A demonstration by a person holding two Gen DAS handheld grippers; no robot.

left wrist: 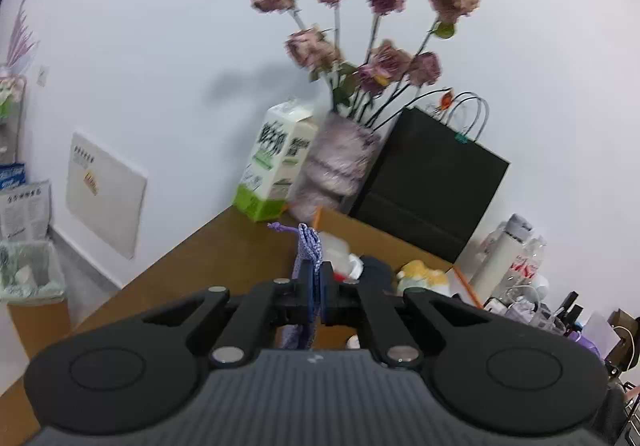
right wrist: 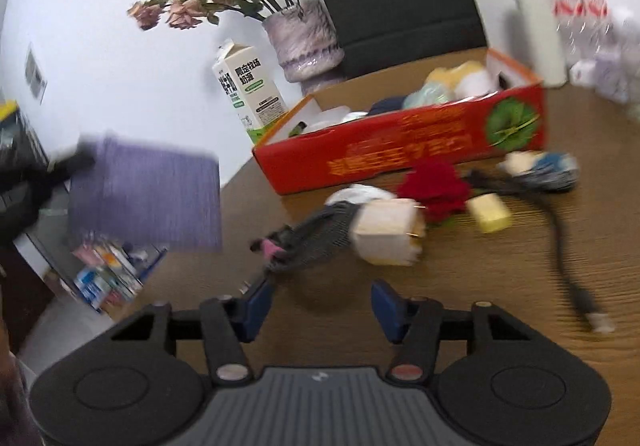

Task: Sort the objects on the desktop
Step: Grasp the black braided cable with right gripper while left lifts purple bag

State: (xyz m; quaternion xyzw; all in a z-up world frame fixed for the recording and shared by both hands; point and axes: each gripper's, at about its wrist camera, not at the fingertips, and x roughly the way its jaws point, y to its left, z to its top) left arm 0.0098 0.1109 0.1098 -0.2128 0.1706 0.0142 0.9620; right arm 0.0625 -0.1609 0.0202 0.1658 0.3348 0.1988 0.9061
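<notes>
Left gripper [left wrist: 316, 288] clamped tight on a purple cloth pouch [left wrist: 309, 246], edge-on between the pads, lifted above the wooden desk [left wrist: 192, 270]; from the right wrist view, same pouch [right wrist: 146, 192] hanging at 9 o'clock, flat face showing, blurred. Right gripper [right wrist: 320, 306] about half open, nothing between the blue pads [right wrist: 256, 306], poised over bare desk. Straight ahead at 12 o'clock, a white paper cup [right wrist: 386, 232] on its side touching a grey mesh bag [right wrist: 316, 236]. Toward 1 o'clock, a red flower [right wrist: 434, 188], a yellow block [right wrist: 490, 212], a black cable [right wrist: 560, 246]. Behind these, an open red box [right wrist: 400, 152] already holding several things. Milk carton [right wrist: 248, 86] and flower vase [right wrist: 302, 40] at 11 o'clock.
</notes>
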